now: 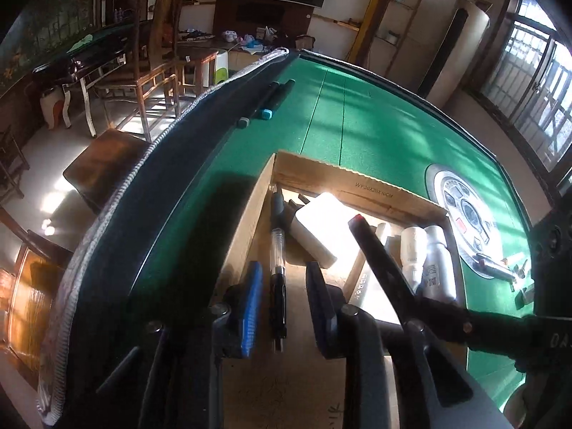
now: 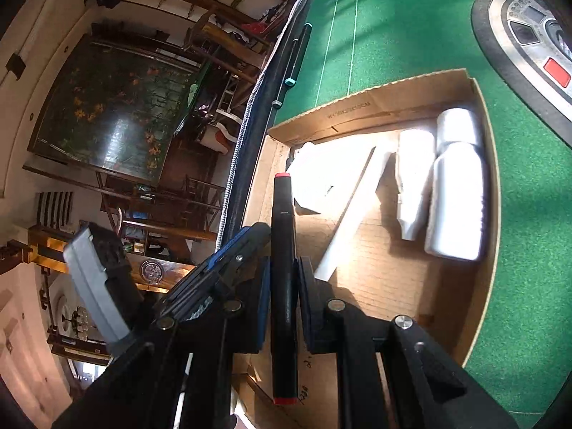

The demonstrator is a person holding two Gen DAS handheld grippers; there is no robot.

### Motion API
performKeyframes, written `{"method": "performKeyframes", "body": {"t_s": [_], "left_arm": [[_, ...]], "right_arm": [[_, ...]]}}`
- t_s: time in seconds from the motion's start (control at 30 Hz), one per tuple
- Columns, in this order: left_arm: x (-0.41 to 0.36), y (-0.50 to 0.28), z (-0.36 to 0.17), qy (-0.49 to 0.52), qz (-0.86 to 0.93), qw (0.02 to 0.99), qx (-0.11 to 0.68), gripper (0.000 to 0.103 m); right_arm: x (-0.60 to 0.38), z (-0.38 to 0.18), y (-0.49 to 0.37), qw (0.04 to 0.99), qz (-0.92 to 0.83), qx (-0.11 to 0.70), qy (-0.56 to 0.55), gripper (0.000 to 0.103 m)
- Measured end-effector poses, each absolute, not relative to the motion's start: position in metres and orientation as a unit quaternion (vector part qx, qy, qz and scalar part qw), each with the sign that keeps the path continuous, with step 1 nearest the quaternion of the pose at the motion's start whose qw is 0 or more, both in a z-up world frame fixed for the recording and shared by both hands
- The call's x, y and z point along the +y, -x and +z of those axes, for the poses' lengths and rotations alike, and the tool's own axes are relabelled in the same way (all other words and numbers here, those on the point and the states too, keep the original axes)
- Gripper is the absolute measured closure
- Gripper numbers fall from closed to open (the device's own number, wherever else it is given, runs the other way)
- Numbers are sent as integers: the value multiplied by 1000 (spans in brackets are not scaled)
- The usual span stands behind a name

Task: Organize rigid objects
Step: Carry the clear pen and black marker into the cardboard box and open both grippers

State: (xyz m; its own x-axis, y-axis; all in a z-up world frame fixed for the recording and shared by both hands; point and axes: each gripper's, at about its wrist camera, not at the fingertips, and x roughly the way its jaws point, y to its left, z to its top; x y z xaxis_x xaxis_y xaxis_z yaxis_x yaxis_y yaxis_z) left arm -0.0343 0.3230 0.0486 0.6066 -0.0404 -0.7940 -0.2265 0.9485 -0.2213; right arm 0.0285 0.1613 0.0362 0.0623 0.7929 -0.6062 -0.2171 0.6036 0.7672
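1. Over the cardboard box [image 2: 479, 286], the right gripper [image 2: 284, 300] clamps a black marker with red ends [image 2: 283, 236].
2. Along the box's left wall lies a clear-barrelled pen [image 1: 278, 271], between the parted, untouching fingers of the left gripper [image 1: 284, 307].
3. Against the right wall rest two white bottles [image 2: 454, 193].

The left gripper [image 1: 284, 304] hangs over a cardboard box [image 1: 361, 182] on the green table [image 1: 375, 118], its jaws apart with a clear-barrelled pen [image 1: 277, 268] lying loose between them on the box floor. A red-tipped black marker [image 1: 379, 254] slants in from the right, gripped by what seems to be the other gripper. Behind it lie a white adapter [image 1: 318, 228] and two pale bottles [image 1: 425, 261], with two markers [image 1: 268, 102] further off by the table's edge.
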Motion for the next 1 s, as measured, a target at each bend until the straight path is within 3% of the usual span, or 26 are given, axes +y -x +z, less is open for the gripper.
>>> {"method": "performKeyframes", "body": {"t_s": [0.13,0.33,0.63,0.8,0.93,1.0], "left_arm": [[334,91,77,185,42,904,383,39],[342,147,91,209,63,917,333,37],[332,173,98,222,67,926,297,31],[313,182,103,212,66,934,280,30],[291,186,111,197,56,941,271,29],[274,189,117,180,51,946,264,28]], "right_arm": [[195,26,-36,665,387,589,-247,88],[223,20,-39,713,348,582,-177,87],[209,43,-26,782,305,531,-115,72],[167,82,11,825,318,462,-71,49],[104,110,52,888,284,362,-20,40],[76,119,72,914,257,313,-3,20]]}}
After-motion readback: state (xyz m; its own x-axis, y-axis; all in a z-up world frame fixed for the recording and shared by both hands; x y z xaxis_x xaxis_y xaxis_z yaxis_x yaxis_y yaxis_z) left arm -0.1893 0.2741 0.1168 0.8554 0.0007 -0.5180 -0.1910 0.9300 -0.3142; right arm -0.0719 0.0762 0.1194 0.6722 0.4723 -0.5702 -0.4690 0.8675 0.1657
